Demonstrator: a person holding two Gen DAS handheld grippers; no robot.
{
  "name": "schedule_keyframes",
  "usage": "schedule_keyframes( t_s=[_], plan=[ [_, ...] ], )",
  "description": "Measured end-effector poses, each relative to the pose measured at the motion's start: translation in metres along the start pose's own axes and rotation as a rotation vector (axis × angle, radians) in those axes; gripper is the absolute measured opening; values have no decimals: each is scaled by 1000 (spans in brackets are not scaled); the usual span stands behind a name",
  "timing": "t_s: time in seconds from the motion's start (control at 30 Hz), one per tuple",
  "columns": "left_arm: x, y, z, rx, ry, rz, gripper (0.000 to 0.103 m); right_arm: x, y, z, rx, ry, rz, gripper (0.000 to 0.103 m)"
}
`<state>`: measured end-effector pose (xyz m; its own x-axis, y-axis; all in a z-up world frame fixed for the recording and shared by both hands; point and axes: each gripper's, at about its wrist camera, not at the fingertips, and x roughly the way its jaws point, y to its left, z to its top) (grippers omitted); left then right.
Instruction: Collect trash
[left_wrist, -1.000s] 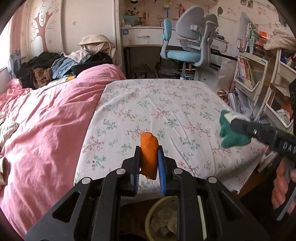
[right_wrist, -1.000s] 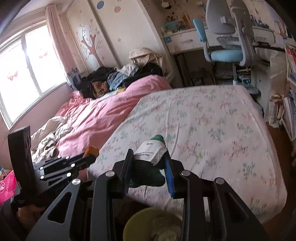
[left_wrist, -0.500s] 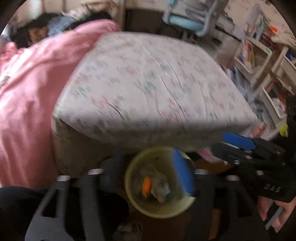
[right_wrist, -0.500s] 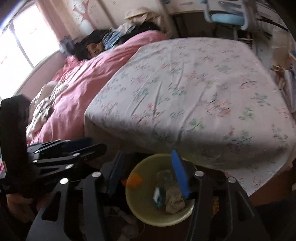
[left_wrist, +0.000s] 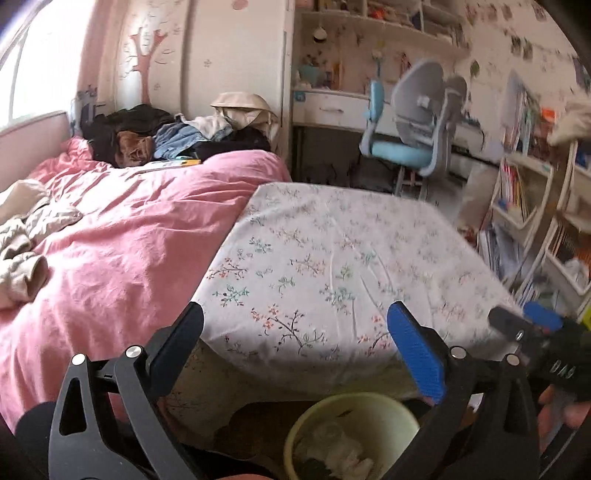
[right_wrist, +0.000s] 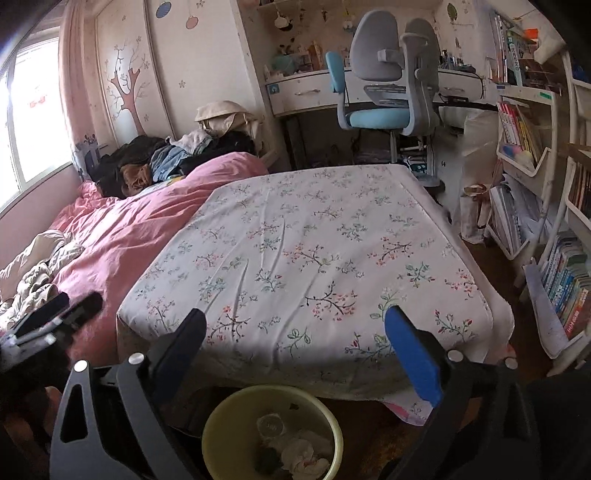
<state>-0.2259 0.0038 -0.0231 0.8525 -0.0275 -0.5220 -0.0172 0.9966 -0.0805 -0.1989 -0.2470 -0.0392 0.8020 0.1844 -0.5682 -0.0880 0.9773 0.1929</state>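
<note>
A pale yellow-green trash bin (left_wrist: 391, 406) stands on the floor at the foot of the bed, with crumpled white trash (left_wrist: 343, 458) inside. It also shows in the right wrist view (right_wrist: 221, 417), holding white paper and a clear cup (right_wrist: 271, 424). My left gripper (left_wrist: 295, 350) is open and empty above the bin, before the bed edge. My right gripper (right_wrist: 295, 350) is open and empty above the bin too. The right gripper also shows at the right of the left wrist view (left_wrist: 532, 328). The left gripper shows at the left of the right wrist view (right_wrist: 55, 314).
A floral sheet (right_wrist: 314, 251) covers the near part of the bed, beside a pink duvet (left_wrist: 122, 236). Clothes are piled at the bed's head (right_wrist: 166, 162). A blue-grey desk chair (right_wrist: 384, 99) and desk stand behind. Bookshelves (right_wrist: 546, 206) line the right side.
Both grippers opened and dropped the orange piece and the green packet into the bin. Both then tilted up from the bin toward the bed.
</note>
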Motion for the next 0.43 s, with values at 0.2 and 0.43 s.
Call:
schedule_keyframes(
  t_s=[0.2,0.43],
  plan=[
    [-2,-9,0,55,-9,15,96,2,4,6,-19,-23,-15,93],
    [13,-11,1,85,73,32,96,2,7,5,-29,-57,-52,93]
  ],
)
